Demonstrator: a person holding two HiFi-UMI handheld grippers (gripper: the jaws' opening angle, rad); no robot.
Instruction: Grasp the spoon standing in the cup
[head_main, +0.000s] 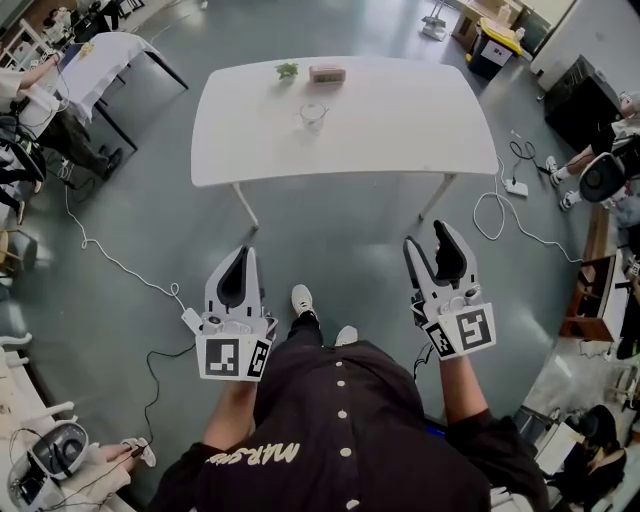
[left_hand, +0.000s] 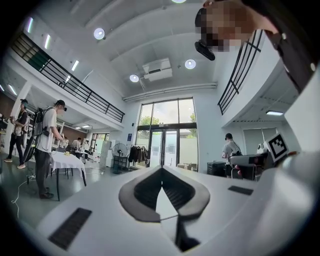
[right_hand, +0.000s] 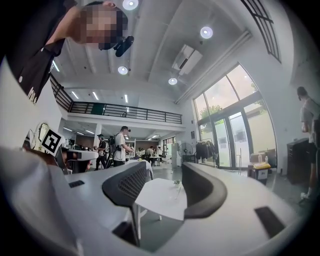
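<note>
A clear cup (head_main: 313, 115) with a thin spoon standing in it sits on the white table (head_main: 400, 120), far ahead of both grippers. My left gripper (head_main: 240, 256) hangs low over the floor, short of the table; its jaws meet at the tips and hold nothing. My right gripper (head_main: 427, 237) is level with it on the right, open and empty. Between the right gripper's (right_hand: 165, 186) pads the table (right_hand: 152, 200) shows small, with the cup and spoon (right_hand: 178, 192) just visible. The left gripper (left_hand: 161, 170) points at glass doors across the hall; no cup shows there.
A small green item (head_main: 287, 70) and a pinkish box (head_main: 327, 73) lie at the table's far edge. Cables and a power strip (head_main: 516, 187) lie on the floor to the right. A cloth-covered table (head_main: 105, 55) stands at far left; people sit and stand around the hall's edges.
</note>
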